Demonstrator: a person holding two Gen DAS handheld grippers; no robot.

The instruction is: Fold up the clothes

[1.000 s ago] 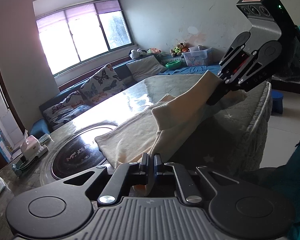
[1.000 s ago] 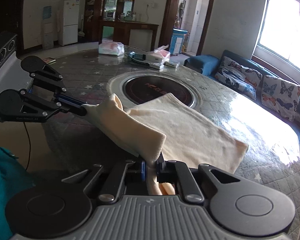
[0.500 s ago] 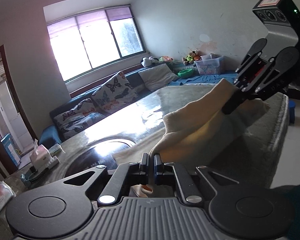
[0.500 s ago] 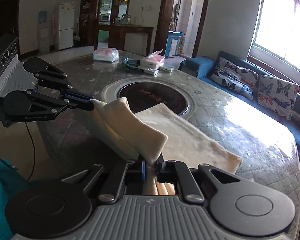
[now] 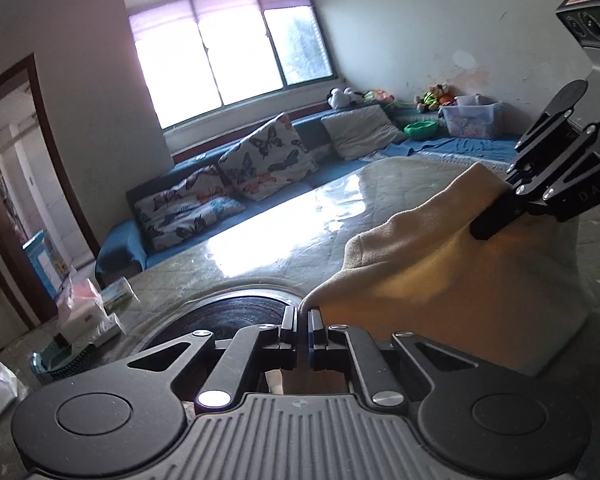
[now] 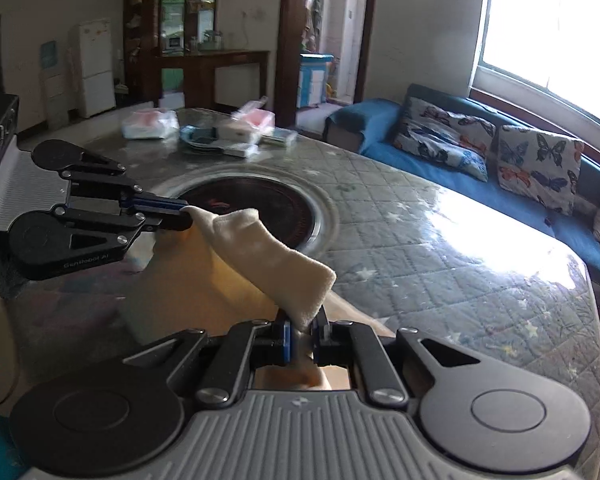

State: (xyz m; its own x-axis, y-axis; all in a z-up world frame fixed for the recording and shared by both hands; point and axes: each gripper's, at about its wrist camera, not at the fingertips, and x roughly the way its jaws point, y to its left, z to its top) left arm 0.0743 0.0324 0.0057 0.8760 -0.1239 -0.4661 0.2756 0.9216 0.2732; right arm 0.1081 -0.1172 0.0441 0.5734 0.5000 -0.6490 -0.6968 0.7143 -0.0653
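A cream cloth (image 5: 440, 280) hangs in the air between both grippers, clear of the quilted round table (image 6: 440, 264). My left gripper (image 5: 303, 320) is shut on one corner of it. My right gripper (image 6: 302, 328) is shut on another corner. In the right wrist view the cloth (image 6: 268, 256) stretches from the right gripper up to the left gripper (image 6: 180, 216) at the left. In the left wrist view the right gripper (image 5: 488, 228) holds the cloth at the far right. The lower part of the cloth is hidden behind the gripper bodies.
A dark round hotplate (image 6: 260, 208) is set in the table's middle. Tissue packs and boxes (image 6: 236, 128) lie at the table's far side. A blue sofa with butterfly cushions (image 6: 500, 152) runs under the window. A wooden doorway (image 5: 16, 200) stands at the left.
Both grippers have risen with the cloth. It lay spread on the table a second ago; now it is lifted off and hangs between them.
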